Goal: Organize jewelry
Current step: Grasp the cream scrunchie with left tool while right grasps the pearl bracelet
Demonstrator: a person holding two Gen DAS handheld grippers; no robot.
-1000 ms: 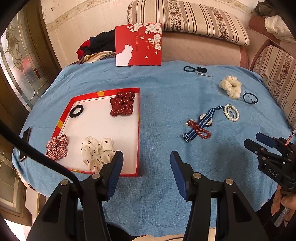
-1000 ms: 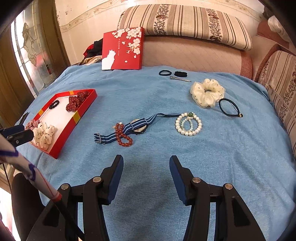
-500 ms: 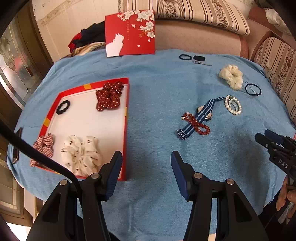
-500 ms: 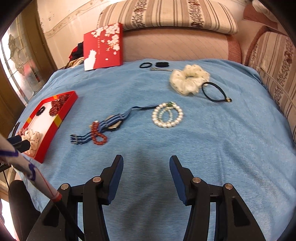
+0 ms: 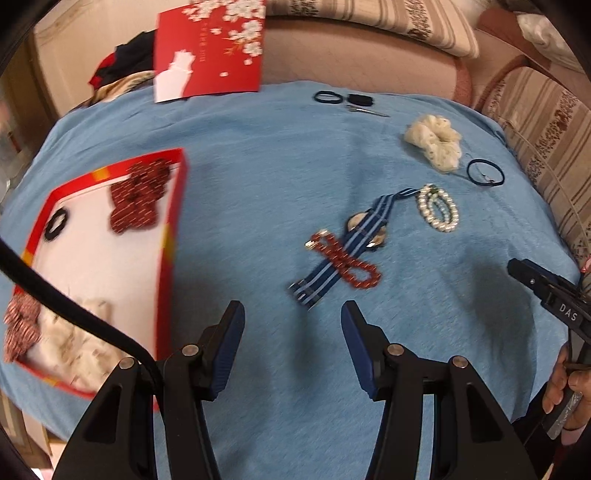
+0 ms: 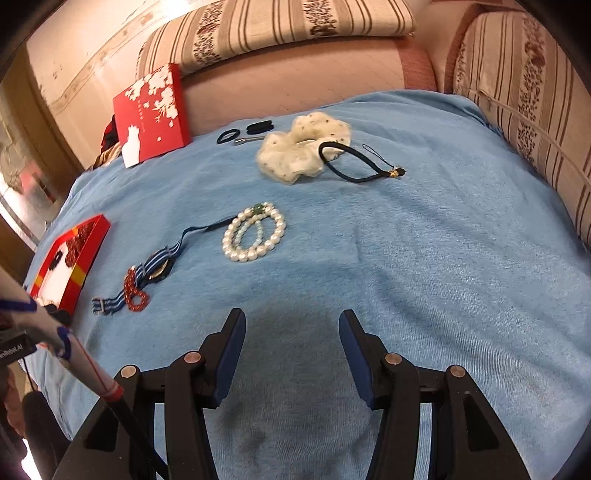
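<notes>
Left wrist view: left gripper [image 5: 291, 328] gaping, empty, swung rightward off the red tray [image 5: 168, 236], now at frame left, toward the striped watch [image 5: 343, 254] and red bead bracelet [image 5: 347, 260] at centre. Likely next pick. Right gripper [image 6: 291, 332] likewise spread, nearer the pearl bracelet [image 6: 255, 236]. Blue blanket [image 6: 424, 258] beneath, striped sofa cushions [image 6: 280, 22] along upper frame.

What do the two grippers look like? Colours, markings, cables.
Both alike: black angular frames with silver pins and blue ribbed pads on the fingers. The left gripper has a black cable across its view. The right gripper shows white "DAS" lettering on its side in the left view, and a white pole with red and blue marks crosses its own.
</notes>
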